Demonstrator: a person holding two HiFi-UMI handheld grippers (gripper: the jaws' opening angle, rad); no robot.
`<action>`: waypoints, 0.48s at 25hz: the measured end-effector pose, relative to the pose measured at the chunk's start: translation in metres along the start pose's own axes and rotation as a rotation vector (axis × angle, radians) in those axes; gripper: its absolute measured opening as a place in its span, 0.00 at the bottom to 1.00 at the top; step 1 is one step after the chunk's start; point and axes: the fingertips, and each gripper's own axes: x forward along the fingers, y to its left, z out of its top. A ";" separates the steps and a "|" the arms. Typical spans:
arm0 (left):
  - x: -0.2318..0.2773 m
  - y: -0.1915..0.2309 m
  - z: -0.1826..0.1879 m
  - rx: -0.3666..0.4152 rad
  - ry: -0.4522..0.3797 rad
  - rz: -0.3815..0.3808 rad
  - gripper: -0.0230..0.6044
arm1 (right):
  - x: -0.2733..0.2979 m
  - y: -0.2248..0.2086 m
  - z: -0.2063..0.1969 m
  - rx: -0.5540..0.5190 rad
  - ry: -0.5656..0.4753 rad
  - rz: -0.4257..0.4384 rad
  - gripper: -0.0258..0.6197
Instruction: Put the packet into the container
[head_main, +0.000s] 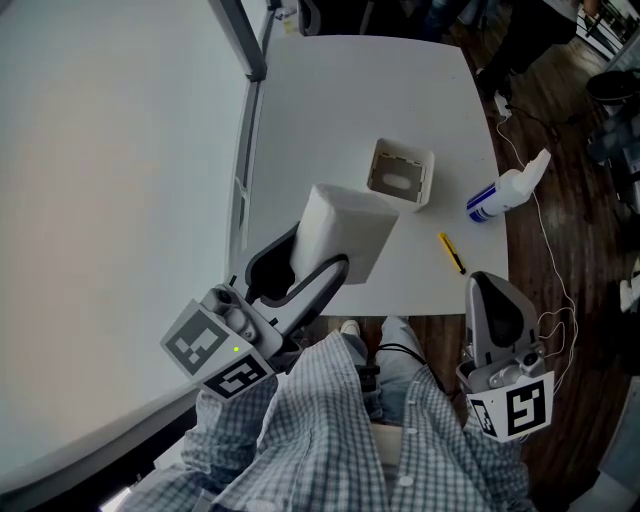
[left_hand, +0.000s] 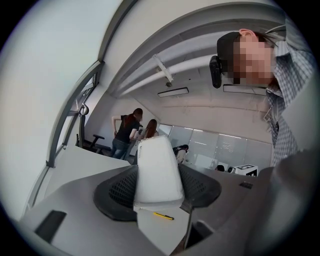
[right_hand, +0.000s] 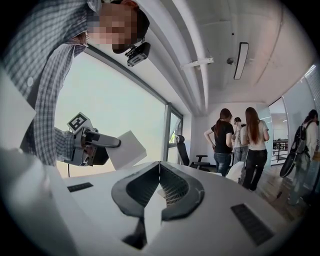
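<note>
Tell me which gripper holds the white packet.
The left gripper: its jaws clamp the white packet. The right gripper is shut with nothing between its jaws.

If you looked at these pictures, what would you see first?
The big white packet jumps out first, pinched in the left tongs and held up over the near end of the white table. Just past it sits the small open container, and a spray bottle lies by the table's right edge.
</note>
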 end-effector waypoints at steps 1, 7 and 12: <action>0.002 0.001 0.000 0.002 -0.002 0.008 0.45 | 0.001 -0.002 0.000 0.000 -0.003 0.004 0.06; 0.026 0.007 0.010 0.016 -0.018 0.034 0.45 | 0.011 -0.025 0.001 0.005 -0.014 0.025 0.06; 0.037 0.009 0.013 0.032 -0.012 0.047 0.45 | 0.010 -0.039 0.001 0.005 -0.017 0.029 0.06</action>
